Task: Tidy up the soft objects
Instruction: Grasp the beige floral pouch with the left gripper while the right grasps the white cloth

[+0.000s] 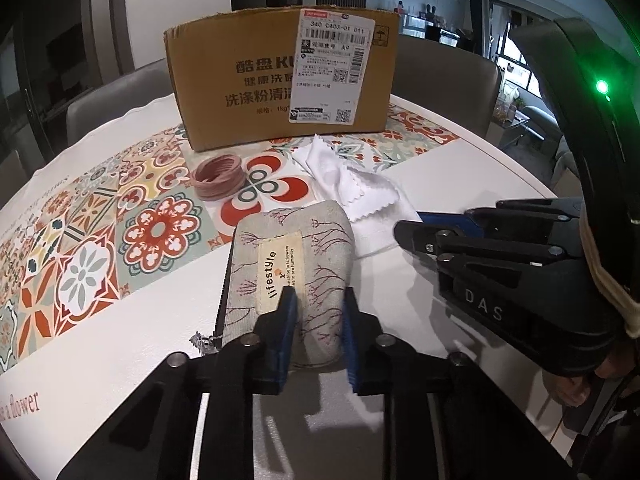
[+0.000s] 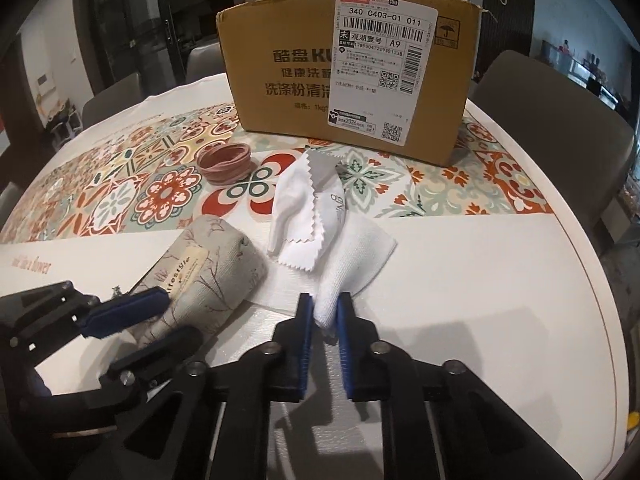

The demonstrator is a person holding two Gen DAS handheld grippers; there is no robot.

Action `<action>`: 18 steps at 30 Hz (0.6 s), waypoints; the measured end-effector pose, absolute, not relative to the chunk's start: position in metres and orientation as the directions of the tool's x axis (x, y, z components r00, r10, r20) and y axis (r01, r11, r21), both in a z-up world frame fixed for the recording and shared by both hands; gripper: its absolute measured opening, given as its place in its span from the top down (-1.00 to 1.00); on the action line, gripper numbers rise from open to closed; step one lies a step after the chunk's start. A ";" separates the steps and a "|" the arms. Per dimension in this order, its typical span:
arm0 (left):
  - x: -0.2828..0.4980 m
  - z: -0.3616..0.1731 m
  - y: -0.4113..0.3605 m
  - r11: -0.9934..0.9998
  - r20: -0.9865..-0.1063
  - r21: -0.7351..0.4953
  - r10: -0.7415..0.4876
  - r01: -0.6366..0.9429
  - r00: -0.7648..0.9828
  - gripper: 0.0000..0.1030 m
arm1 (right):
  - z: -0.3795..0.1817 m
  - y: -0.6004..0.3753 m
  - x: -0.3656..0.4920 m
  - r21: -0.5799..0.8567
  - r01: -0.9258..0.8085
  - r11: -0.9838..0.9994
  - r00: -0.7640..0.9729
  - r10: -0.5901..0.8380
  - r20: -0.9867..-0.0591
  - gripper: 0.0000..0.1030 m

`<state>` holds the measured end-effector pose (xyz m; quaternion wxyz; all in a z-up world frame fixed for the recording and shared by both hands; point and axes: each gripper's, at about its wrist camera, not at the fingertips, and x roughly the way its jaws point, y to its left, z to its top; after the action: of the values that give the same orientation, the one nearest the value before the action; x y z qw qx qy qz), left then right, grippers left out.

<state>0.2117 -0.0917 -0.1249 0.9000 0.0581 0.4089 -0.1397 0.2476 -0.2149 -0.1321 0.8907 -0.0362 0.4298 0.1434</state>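
Observation:
A grey fabric pouch (image 1: pixel 288 248) with a "lifestyle" label lies on the table, and my left gripper (image 1: pixel 319 304) is shut on its near end, blue pads pressing both sides. From the right wrist view the same pouch (image 2: pixel 216 256) sits at the left with the left gripper (image 2: pixel 160 320) clamped on it. My right gripper (image 2: pixel 325 304) is shut on the near corner of a white knit cloth (image 2: pixel 352 256). A zigzag-edged white cloth (image 2: pixel 296 216) lies on top of it. In the left wrist view the right gripper (image 1: pixel 412 226) reaches in from the right at the white cloths (image 1: pixel 360 188).
A stack of pink hair ties (image 1: pixel 218 176) (image 2: pixel 226 162) rests on the patterned mat (image 1: pixel 96 240). Behind stands an open cardboard box (image 1: pixel 240 80) (image 2: pixel 280 80) with a shipping label. Grey chairs (image 2: pixel 552 120) ring the round white table (image 2: pixel 480 280).

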 end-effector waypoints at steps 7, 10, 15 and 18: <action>0.207 -0.115 -0.086 0.956 -0.727 -0.017 -0.212 0.291 0.653 0.82 | -0.129 -0.222 0.242 0.095 -0.220 0.971 0.590 0.210 -0.779 0.83; 0.205 -0.108 -0.084 0.957 -0.716 -0.027 -0.221 0.290 0.662 0.82 | -0.124 -0.224 0.235 0.105 -0.205 0.973 0.601 0.210 -0.771 0.83; 0.200 -0.096 -0.083 0.956 -0.697 -0.033 -0.230 0.290 0.679 0.83 | -0.110 -0.226 0.224 0.117 -0.187 0.975 0.626 0.210 -0.751 0.83; 0.196 -0.087 -0.082 0.958 -0.684 -0.038 -0.232 0.283 0.692 0.83 | -0.101 -0.227 0.217 0.124 -0.176 0.977 0.642 0.209 -0.738 0.83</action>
<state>0.1961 -0.0822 -0.0873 0.9191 0.0353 0.3665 -0.1401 0.2170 -0.2273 -0.1008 0.9057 0.0203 0.4099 0.1061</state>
